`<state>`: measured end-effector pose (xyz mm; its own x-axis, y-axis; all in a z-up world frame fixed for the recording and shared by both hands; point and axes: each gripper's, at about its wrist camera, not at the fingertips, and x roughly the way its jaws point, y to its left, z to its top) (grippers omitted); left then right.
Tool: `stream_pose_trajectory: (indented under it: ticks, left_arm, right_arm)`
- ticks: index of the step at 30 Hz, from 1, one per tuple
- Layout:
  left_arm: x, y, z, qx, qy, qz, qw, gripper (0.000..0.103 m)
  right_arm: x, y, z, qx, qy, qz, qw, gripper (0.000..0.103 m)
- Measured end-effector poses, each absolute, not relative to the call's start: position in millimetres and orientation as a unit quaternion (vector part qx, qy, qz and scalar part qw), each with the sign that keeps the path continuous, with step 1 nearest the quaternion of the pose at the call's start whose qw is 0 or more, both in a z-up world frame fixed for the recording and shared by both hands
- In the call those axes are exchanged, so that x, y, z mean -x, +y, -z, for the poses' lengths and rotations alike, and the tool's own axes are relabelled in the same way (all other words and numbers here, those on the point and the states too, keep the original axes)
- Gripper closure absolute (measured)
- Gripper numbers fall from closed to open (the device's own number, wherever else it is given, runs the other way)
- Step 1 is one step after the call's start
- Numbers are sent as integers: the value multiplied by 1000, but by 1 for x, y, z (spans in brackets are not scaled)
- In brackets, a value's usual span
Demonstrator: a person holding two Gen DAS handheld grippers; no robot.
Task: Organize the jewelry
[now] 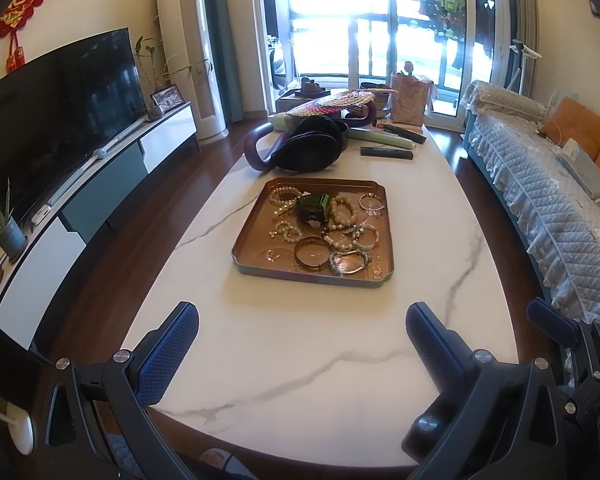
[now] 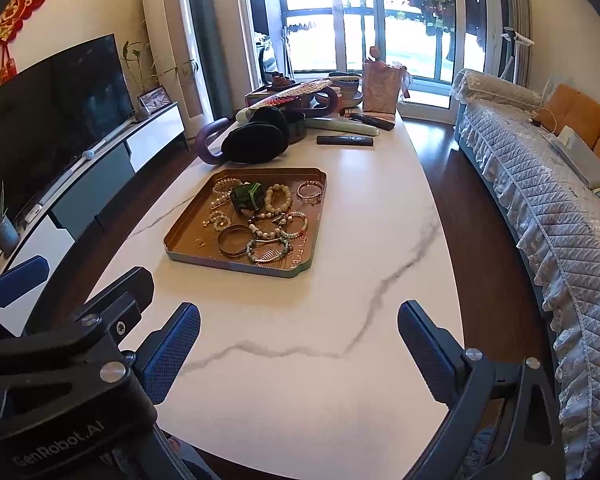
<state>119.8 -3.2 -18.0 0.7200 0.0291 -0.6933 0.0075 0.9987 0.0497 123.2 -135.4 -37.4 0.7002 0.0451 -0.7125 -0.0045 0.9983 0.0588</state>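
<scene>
A copper-coloured square tray [image 1: 252,246] [image 2: 184,242] lies on the white marble table [image 1: 300,340] [image 2: 300,380]. It holds several bead bracelets [image 1: 342,210] [image 2: 278,198], a gold bangle [image 1: 311,254] [image 2: 234,242], a small ring [image 1: 273,255] and a dark green box [image 1: 312,208] [image 2: 247,196]. My left gripper [image 1: 302,316] stands open above the near table edge, well short of the tray, nothing between its fingers. My right gripper [image 2: 299,316] is open too, to the right of the left one, whose body [image 2: 60,360] fills that view's lower left.
Beyond the tray lie black earmuffs [image 1: 308,148] [image 2: 256,142], a purple handle [image 1: 256,152], a woven fan [image 1: 332,104], remote controls [image 1: 386,153] [image 2: 345,140] and a pink bag [image 1: 410,100]. A TV unit [image 1: 80,184] runs along the left, a quilted sofa [image 1: 540,184] [image 2: 540,200] along the right.
</scene>
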Motion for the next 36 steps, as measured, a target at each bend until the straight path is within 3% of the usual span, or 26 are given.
stream_pose_trajectory:
  ticks: [36]
  left_arm:
    - [-117, 1, 22, -31, 377, -6, 926, 0]
  right_arm:
    - [-123, -134, 44, -31, 390, -17, 920, 4]
